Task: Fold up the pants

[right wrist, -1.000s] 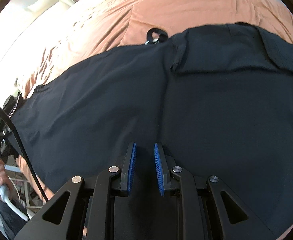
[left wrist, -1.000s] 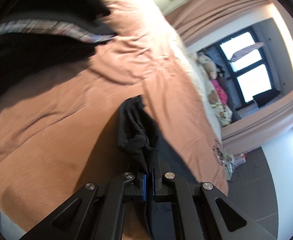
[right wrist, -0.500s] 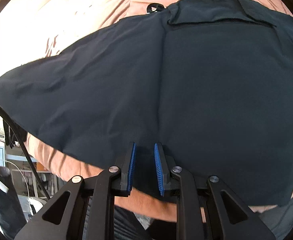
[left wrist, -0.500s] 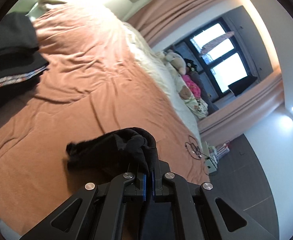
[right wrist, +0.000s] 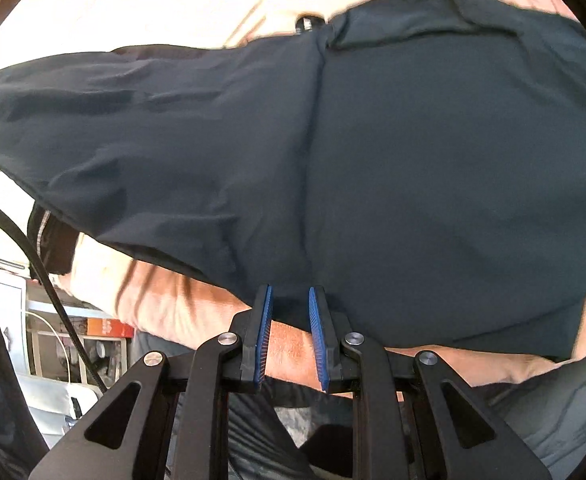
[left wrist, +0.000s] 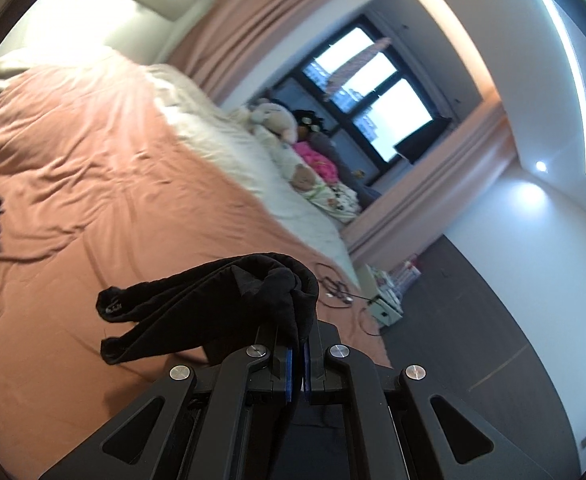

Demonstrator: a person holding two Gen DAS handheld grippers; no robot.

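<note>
Left claw (left wrist: 297, 354) pinches bunched pants (left wrist: 213, 304); right claw (right wrist: 290, 312) gapes slightly over them, its grip unclear.

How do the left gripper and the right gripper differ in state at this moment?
The left gripper is shut, its blue fingers pinching a bunched end of the dark pants, lifted above the orange bedspread. The right gripper has a gap between its fingers, with nothing clamped; the pants' edge lies just beyond its tips. Both have black frames and blue finger pads.
</note>
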